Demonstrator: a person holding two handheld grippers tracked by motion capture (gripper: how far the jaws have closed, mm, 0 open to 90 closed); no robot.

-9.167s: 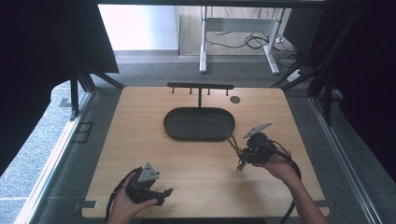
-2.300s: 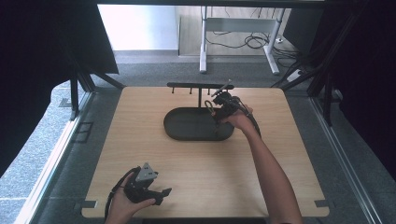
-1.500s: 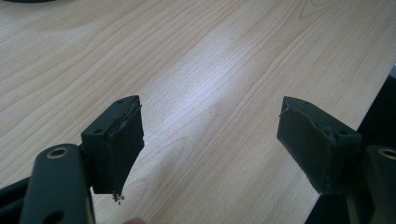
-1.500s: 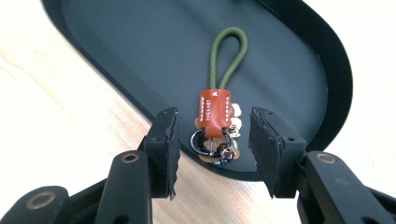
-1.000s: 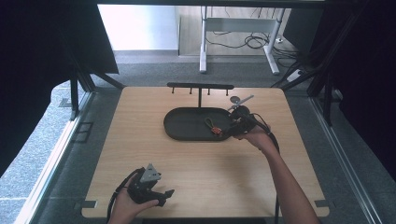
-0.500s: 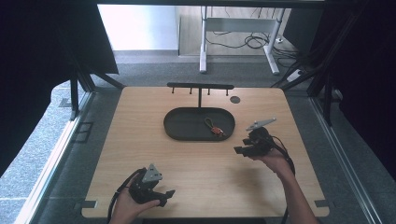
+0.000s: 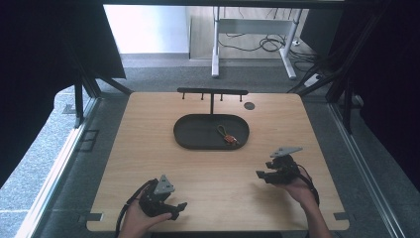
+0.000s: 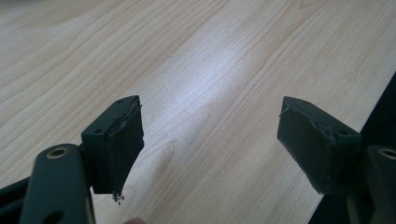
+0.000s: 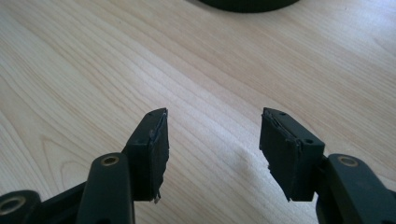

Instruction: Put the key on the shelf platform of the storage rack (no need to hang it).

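Both grippers are released and empty: left gripper (image 7: 179,207) at 7 o'clock, right gripper (image 7: 260,174) at 4 o'clock. A keyring (image 7: 227,136) lies in the tray (image 7: 190,133).

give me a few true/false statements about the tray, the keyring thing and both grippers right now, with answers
1. The small keyring item lies inside the dark oval tray. True.
2. The right gripper is shut on the keyring item. False: its jaws stand apart with nothing but bare table between them.
3. The left gripper is open over the wooden table. True.
4. The tray sits at the near edge of the table between the two hands. False: it sits toward the far side, just in front of the black hook rack.
5. The keyring item hangs from the rack. False: it lies in the right part of the tray.
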